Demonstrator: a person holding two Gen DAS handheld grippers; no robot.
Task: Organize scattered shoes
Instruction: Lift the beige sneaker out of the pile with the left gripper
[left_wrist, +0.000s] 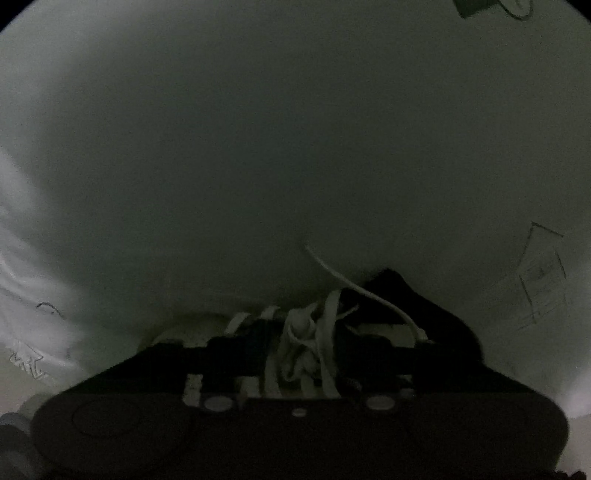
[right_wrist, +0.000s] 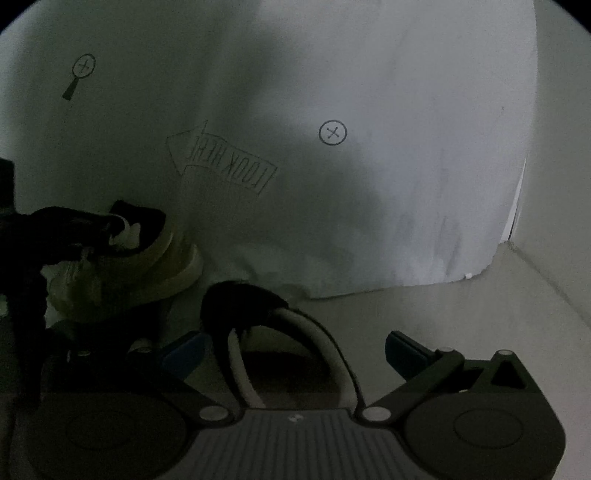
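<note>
Right wrist view: my right gripper (right_wrist: 291, 354), jaws spread, straddles a shoe's heel (right_wrist: 258, 321) at lower centre; left gripper (left_wrist: 303, 354) pinches the laced shoe (left_wrist: 306, 332); I'd close squarely on the collar, avoiding laces.

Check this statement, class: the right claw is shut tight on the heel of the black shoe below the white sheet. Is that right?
Not quite. The right wrist view shows the right claw open, its blue pads apart on either side of the black shoe heel, not clamping it. The white sheet is behind.
</note>
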